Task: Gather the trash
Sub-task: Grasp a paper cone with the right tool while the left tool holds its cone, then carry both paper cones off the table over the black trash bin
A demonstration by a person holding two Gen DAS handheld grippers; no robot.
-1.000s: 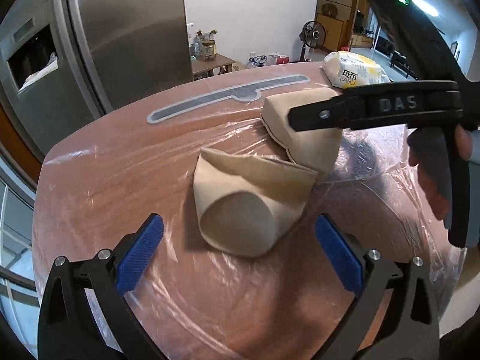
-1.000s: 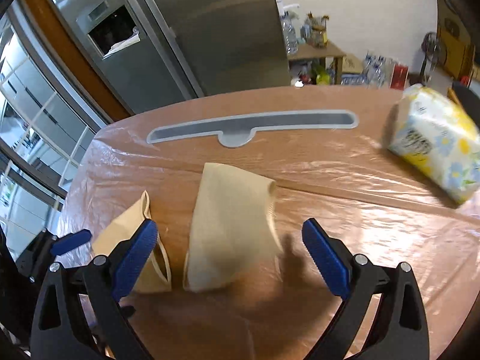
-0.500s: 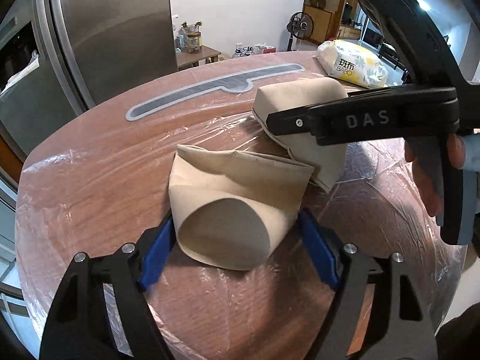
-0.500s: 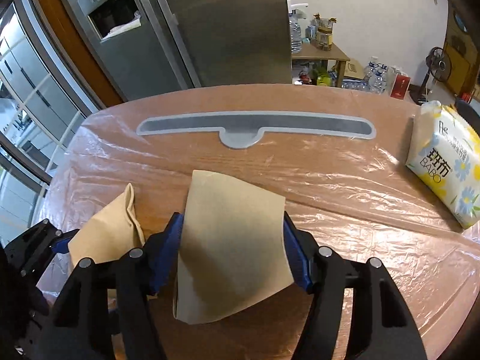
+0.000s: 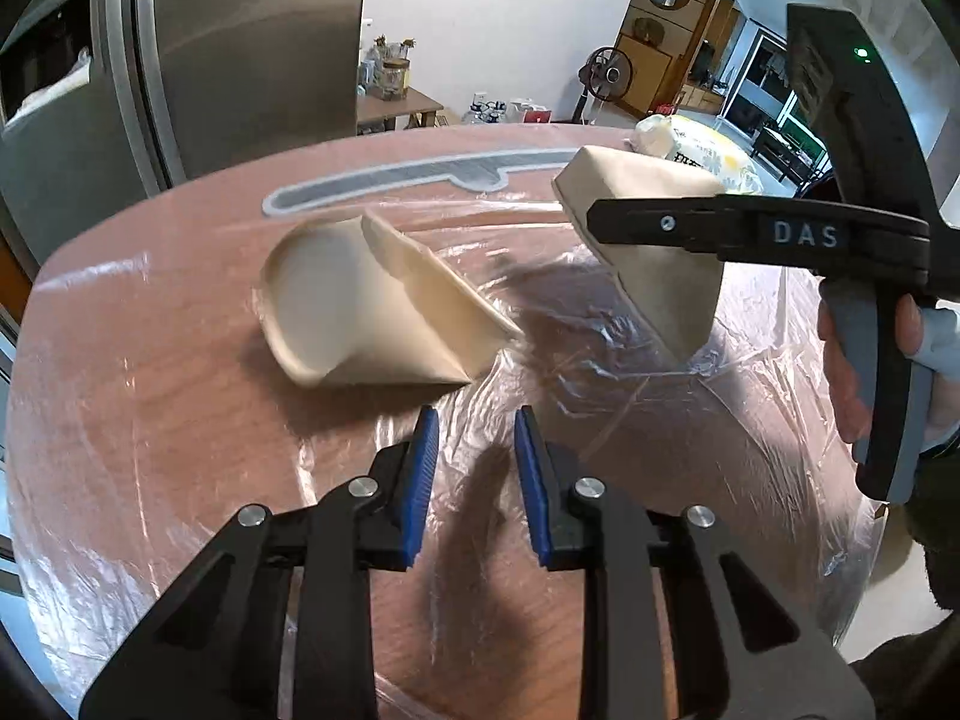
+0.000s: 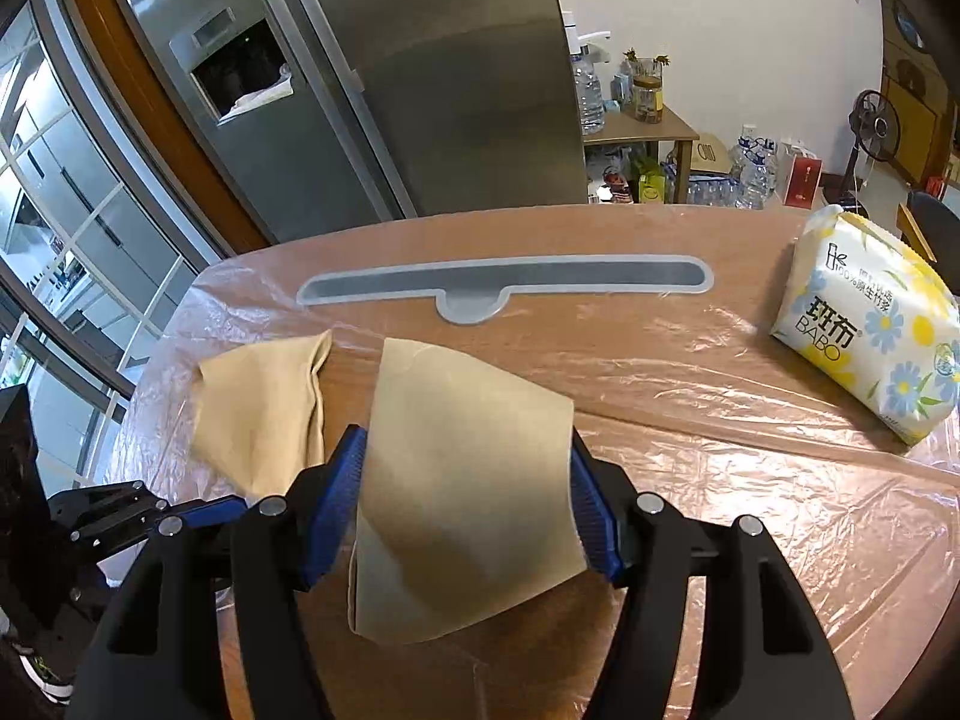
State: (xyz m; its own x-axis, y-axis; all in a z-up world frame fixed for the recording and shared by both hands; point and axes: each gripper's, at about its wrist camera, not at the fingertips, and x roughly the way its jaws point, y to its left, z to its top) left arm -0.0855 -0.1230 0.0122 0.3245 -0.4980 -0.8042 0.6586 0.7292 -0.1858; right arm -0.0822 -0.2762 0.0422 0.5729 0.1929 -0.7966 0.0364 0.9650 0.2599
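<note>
The right gripper (image 6: 465, 498) has its blue fingers (image 6: 336, 495) pressed on both sides of a tan paper cone cup (image 6: 462, 480), lifted just off the desk (image 6: 690, 396). The left gripper (image 5: 474, 474) is closing with nothing between its fingers (image 5: 423, 468); only a narrow gap shows, and the second paper cup (image 5: 366, 312) lies on its side on the desk just beyond its tips, mouth turned away from the held cup. These cups look featherlight, thin and easily crushed, so I would take the lying one across its flattened body near the folded seam, squeezing gently, since it may skid on the film. The desk is wood-toned and wrapped in wrinkled clear plastic film (image 6: 780, 498), likely slippery, with a long grey inlay (image 6: 504, 279) beyond the held cup. A flowered tissue pack (image 6: 870, 354) sits well to the right of that cup, and a steel fridge (image 6: 420, 72) stands behind the desk.
</note>
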